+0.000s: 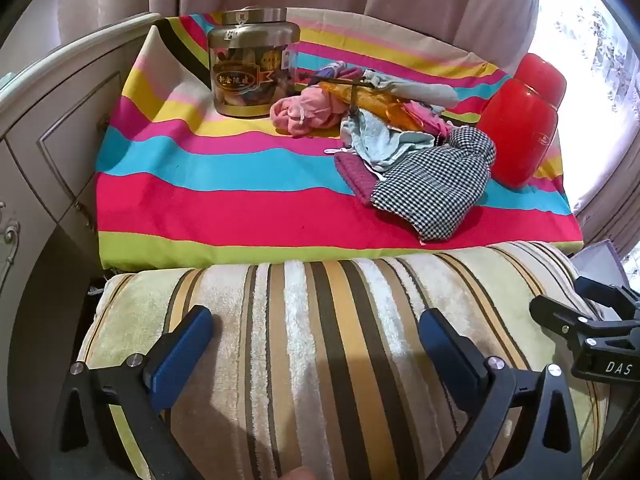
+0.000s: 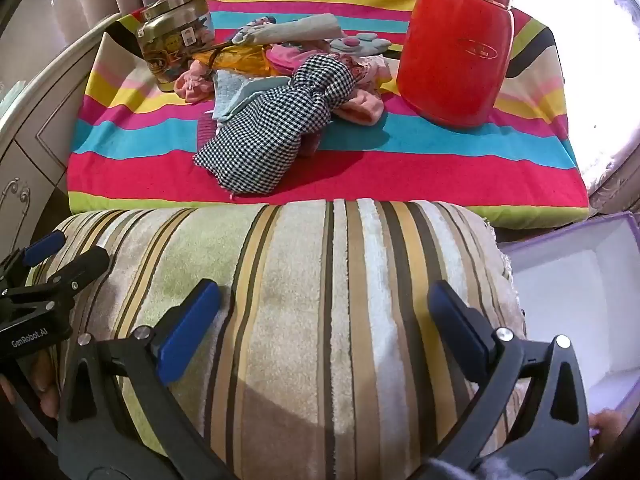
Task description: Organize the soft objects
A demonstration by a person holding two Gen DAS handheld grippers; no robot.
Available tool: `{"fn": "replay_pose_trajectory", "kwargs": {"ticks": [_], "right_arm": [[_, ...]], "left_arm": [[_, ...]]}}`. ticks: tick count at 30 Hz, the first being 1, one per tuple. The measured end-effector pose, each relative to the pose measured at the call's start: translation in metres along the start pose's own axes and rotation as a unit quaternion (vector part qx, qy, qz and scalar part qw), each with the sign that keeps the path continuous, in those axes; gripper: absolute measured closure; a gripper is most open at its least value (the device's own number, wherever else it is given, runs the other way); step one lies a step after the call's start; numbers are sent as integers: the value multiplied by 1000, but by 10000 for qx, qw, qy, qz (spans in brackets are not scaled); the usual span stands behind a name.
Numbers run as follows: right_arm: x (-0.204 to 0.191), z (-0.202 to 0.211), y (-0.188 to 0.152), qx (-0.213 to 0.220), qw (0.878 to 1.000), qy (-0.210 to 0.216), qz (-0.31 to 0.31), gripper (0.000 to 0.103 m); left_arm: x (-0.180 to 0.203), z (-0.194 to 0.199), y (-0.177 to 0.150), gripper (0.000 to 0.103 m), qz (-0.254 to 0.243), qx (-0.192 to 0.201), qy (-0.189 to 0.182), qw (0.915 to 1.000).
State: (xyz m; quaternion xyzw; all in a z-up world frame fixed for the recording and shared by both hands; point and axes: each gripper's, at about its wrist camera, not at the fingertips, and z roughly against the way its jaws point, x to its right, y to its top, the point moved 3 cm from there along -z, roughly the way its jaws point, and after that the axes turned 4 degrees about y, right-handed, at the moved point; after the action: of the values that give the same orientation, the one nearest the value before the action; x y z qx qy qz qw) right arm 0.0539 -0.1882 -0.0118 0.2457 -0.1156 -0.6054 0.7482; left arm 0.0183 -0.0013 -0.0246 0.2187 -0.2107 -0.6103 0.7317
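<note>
Landmark: red canister (image 1: 520, 132) (image 2: 456, 56), upright on the striped cloth (image 1: 240, 200) (image 2: 400, 168).
Soft pile: checked cloth (image 1: 432, 188) (image 2: 276, 128), pale blue towel (image 1: 380, 140) (image 2: 236, 88) and pink pieces (image 1: 304, 114) (image 2: 360, 110) heaped just beside the canister, toward the glass jar (image 1: 252, 64) (image 2: 172, 48).
Left gripper (image 1: 316, 344): jaws spread wide, empty, over the striped cushion (image 1: 340, 320) (image 2: 320, 300), nearer the camera than the canister.
Right gripper (image 2: 324, 316): jaws wide apart, nothing held, over that cushion.
White box (image 2: 580, 280): below the canister, beside the cushion.
</note>
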Motion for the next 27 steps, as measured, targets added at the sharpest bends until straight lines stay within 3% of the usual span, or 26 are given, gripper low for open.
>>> {"fn": "replay_pose_trajectory", "kwargs": {"ticks": [27], "right_arm": [[-2,0,0,-62,10000,-19,8,0]], "left_arm": [[0,-1,-4,0,40,-78,41,10000]]}}
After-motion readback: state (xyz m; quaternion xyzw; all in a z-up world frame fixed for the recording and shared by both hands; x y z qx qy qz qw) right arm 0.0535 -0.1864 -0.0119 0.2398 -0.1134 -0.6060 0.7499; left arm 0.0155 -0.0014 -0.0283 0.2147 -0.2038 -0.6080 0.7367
